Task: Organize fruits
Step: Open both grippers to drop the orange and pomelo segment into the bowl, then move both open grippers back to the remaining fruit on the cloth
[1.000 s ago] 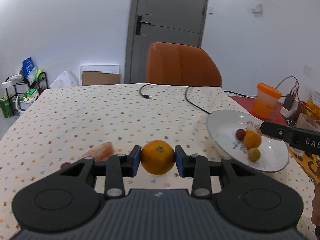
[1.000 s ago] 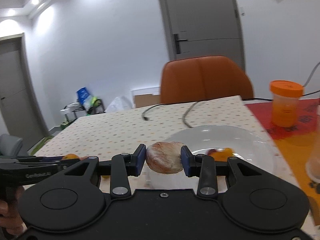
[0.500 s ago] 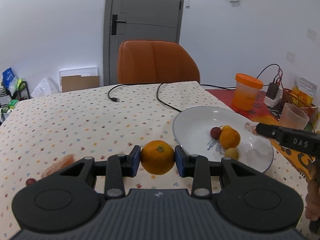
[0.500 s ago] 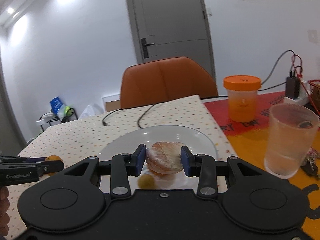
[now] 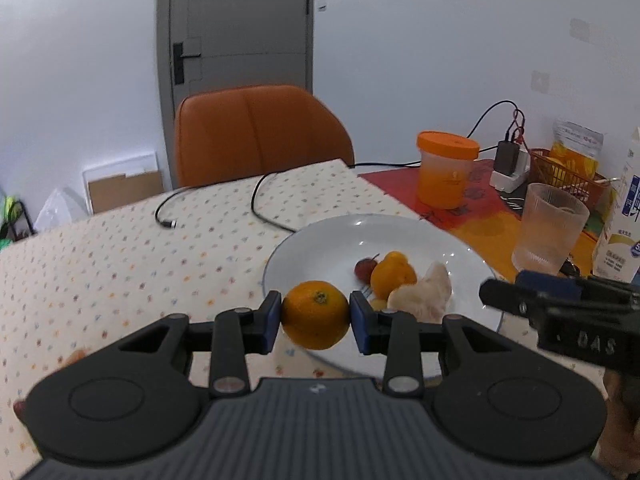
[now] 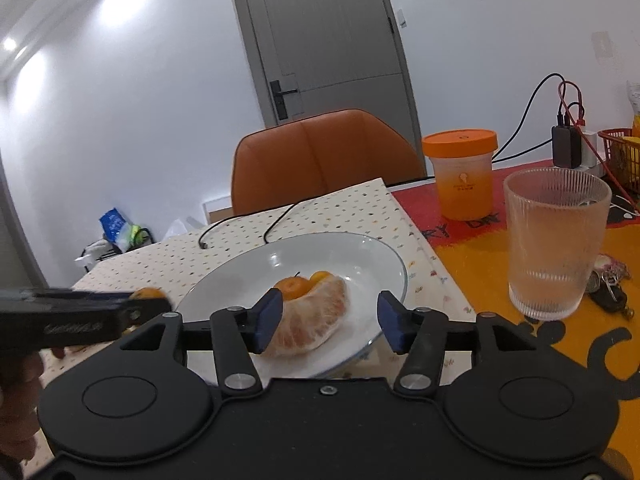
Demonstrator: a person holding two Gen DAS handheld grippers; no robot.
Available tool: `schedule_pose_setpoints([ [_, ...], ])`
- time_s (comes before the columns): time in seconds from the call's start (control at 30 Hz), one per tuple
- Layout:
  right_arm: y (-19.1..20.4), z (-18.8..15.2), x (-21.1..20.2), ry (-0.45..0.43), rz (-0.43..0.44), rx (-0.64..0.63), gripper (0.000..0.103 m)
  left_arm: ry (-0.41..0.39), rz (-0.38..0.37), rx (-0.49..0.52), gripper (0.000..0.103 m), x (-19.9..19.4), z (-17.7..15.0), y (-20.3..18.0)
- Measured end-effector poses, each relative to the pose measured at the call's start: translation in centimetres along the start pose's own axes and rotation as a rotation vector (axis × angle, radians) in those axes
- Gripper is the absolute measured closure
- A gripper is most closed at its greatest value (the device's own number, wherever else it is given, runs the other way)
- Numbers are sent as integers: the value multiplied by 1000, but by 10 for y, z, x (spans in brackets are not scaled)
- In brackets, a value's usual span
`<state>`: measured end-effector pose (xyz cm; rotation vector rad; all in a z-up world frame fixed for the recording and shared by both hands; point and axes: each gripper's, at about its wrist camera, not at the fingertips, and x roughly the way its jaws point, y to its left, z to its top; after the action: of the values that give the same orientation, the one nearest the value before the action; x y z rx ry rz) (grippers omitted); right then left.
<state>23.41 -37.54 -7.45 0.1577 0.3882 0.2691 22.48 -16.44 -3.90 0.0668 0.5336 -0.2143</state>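
On the desk (image 5: 120,248), the plate (image 5: 320,240) holds a peeled segment (image 6: 316,320), small fruits at its 12 o'clock. A glass (image 6: 556,240) stands at the plate's 3 o'clock, a lidded cup (image 6: 464,172) at 1 o'clock, a chair (image 6: 320,160) behind.

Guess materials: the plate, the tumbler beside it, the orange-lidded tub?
Plate: glazed ceramic by the look, white with sharp glossy highlights. Tumbler: glass or clear plastic, ribbed, see-through; can't tell which. Orange-lidded tub: plastic probably, cloudy translucent wall, matte opaque lid.
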Motion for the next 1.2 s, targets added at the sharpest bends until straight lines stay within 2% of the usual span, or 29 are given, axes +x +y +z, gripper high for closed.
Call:
schedule_pose_setpoints([
  [0.17, -2, -3, -8, 0, 8, 7, 48, -37, 18, 17, 62, -8, 8, -5],
  [0.57, 9, -5, -7, 3, 35, 18, 43, -18, 67, 16, 47, -27, -1, 15],
  [0.63, 12, -5, -5, 5, 40, 16, 42, -14, 81, 13, 42, -30, -3, 21],
  [0.8, 24, -6, -1, 19, 51, 3, 35, -4, 117, -6, 33, -37, -9, 37],
  [0.87, 30, -6, 0, 24, 55, -8, 30, -3, 140, -16, 27, -41, -12, 46],
  [1.2, 64, -7, 9, 48, 91, -41, 22, 5, 219, -82, 25, -59, -29, 86],
])
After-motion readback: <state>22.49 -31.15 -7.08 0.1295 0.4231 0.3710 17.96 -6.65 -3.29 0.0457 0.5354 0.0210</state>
